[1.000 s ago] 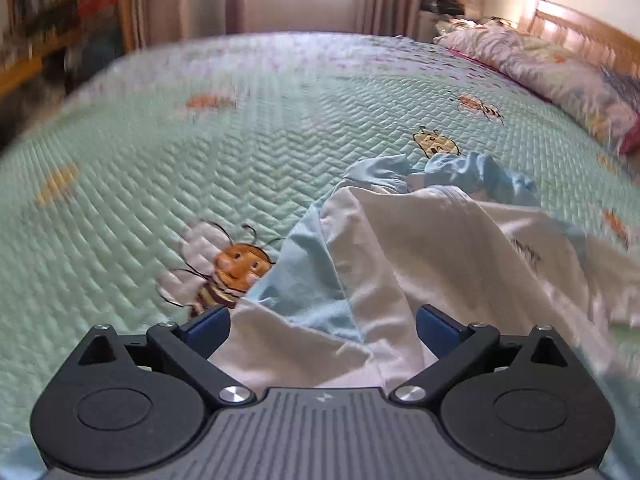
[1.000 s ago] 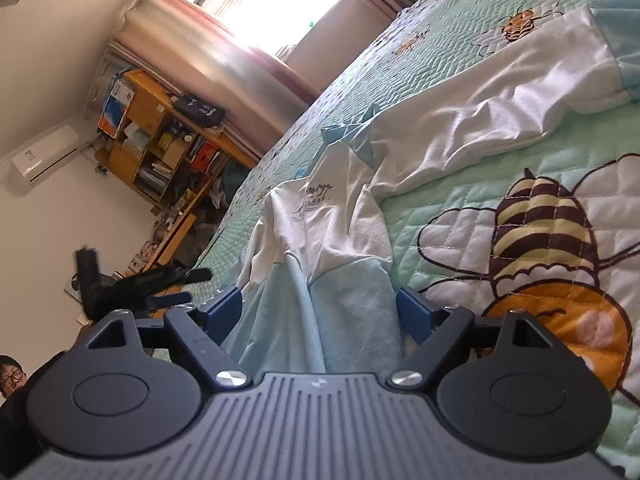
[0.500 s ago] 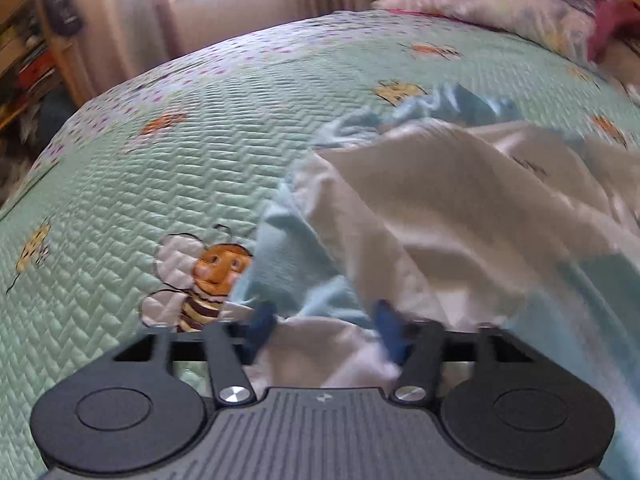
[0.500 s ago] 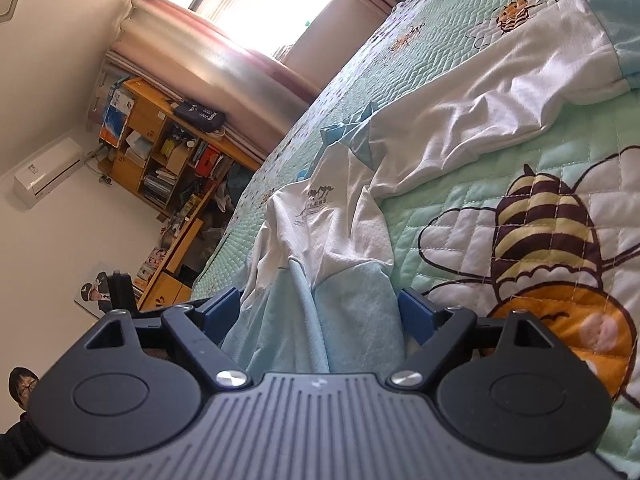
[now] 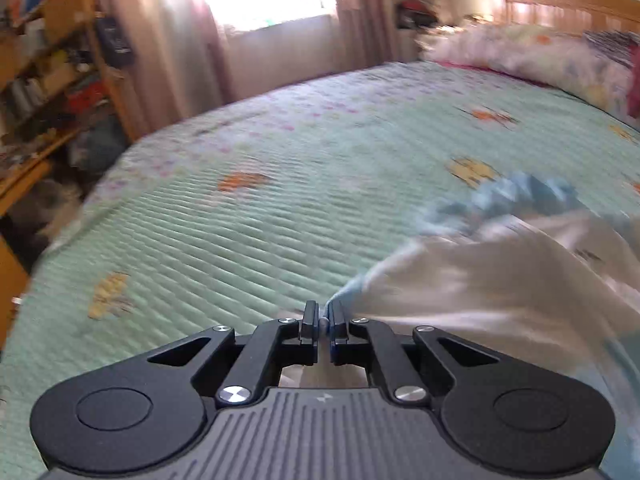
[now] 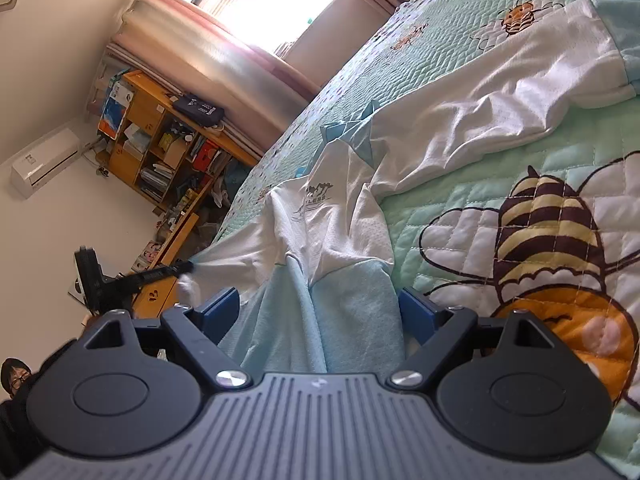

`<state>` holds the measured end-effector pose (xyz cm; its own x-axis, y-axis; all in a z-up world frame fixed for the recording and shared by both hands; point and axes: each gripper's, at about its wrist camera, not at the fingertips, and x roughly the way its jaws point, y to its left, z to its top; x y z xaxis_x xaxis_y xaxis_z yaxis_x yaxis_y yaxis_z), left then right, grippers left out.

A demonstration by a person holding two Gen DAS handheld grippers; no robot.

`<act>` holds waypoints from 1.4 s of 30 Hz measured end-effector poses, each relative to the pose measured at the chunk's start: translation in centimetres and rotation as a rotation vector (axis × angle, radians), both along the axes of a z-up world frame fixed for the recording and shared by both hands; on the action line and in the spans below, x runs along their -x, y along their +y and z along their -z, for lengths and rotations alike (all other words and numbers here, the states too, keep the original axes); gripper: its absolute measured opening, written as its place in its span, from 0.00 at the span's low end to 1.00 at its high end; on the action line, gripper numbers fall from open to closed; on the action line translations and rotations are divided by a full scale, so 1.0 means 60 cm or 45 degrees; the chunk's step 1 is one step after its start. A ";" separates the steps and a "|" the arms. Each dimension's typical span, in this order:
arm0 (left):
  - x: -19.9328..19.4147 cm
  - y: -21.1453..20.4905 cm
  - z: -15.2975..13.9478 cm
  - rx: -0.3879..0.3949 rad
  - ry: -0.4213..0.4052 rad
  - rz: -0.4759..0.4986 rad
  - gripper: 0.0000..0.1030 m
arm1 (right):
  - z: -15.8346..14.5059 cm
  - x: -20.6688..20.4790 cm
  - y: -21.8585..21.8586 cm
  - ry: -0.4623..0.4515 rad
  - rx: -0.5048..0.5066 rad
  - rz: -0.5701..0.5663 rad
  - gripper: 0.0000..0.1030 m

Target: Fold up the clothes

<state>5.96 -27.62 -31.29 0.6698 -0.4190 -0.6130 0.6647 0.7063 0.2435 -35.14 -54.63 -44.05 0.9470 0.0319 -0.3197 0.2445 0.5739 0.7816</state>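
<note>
White-and-blue shirt (image 6: 420, 152) sprawled across a green quilted bedspread (image 5: 240, 220), pinched at one edge by the left gripper (image 5: 323, 320)

Left jaws are clamped on the shirt's pale-blue hem at lower centre of the blurred left view, fabric stretching away to the right; in the right view the right gripper (image 6: 320, 308) is spread wide with blue cloth lying between its fingers, a bee print on the bedspread at right, a wooden bookshelf (image 6: 160, 152) at upper left

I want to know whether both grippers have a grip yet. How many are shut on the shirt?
1. The left gripper is shut on the shirt edge. The right gripper is open, its fingers either side of the blue hem.
</note>
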 end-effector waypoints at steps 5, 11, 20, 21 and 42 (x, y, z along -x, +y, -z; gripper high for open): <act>-0.051 0.021 -0.010 -0.008 0.008 -0.054 0.07 | 0.000 -0.002 0.003 0.004 0.010 -0.001 0.85; -0.057 0.059 0.035 0.060 0.184 -0.067 0.28 | 0.000 -0.003 0.000 0.001 0.001 -0.003 0.85; -0.065 0.116 0.103 0.161 0.449 -0.085 0.40 | -0.001 -0.003 0.010 0.016 0.051 -0.003 0.85; -0.067 0.117 0.105 0.184 0.471 -0.075 0.40 | -0.001 -0.003 0.011 0.018 0.058 -0.003 0.85; -0.091 0.071 0.025 0.084 0.135 -0.071 0.06 | -0.004 -0.008 0.023 0.038 0.115 -0.011 0.86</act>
<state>11.39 -23.38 -32.80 0.6261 -0.4247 -0.6540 0.6437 0.7549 0.1260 -34.68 -53.25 -43.84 0.9368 0.0096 -0.3497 0.2618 0.6437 0.7191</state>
